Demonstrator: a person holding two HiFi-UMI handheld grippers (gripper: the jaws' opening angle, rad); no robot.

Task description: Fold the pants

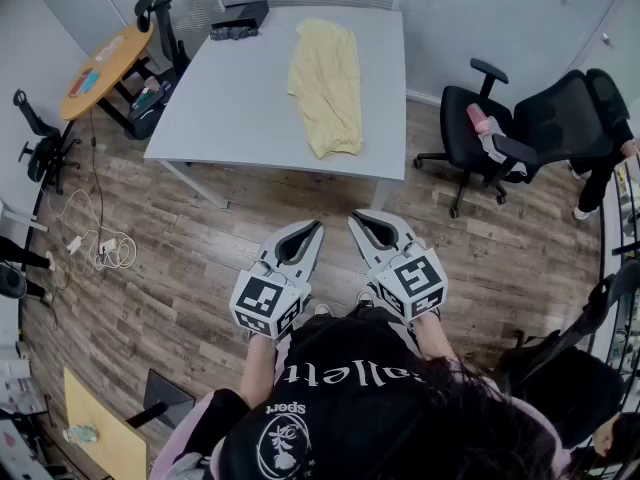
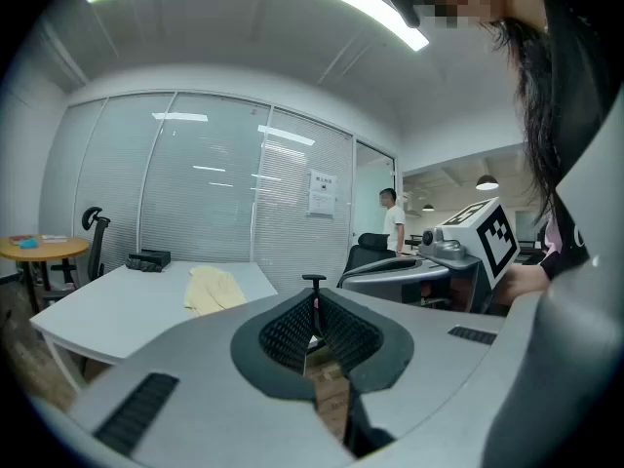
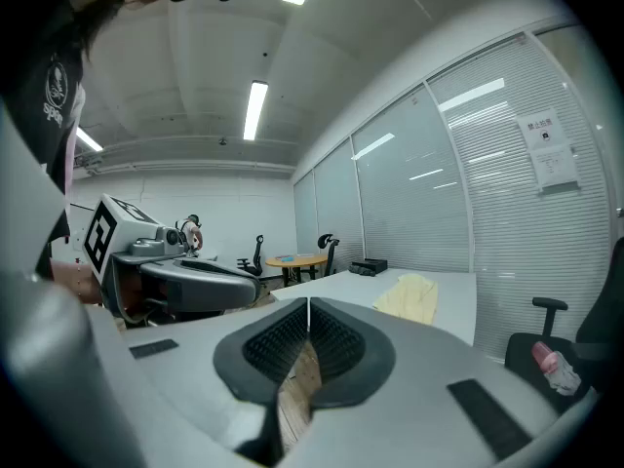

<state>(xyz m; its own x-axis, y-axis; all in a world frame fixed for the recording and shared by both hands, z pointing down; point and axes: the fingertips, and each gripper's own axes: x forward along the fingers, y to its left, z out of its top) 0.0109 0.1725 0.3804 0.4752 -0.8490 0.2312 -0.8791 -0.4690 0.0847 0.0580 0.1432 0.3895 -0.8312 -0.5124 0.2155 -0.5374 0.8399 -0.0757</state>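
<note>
Left gripper [image 1: 316, 228] closed, empty. Right gripper [image 1: 356, 219] closed, empty. Both well apart from pants [image 1: 327, 86] on table [image 1: 230, 98]. Pants near edge: 1 rough tug may drag them off.

Pants [image 1: 326, 83]: plain pale yellow, on the white-grey table [image 1: 230, 108]. Floor [image 1: 200, 258] around the table: brown wood planks. Left gripper [image 1: 316, 226] and right gripper [image 1: 356, 218]: grey shells, black ribbed pads, white cubes with black square markers. Chair [image 1: 460, 133] right of the table: black, with a pink item [image 1: 479, 119] on it.
</note>
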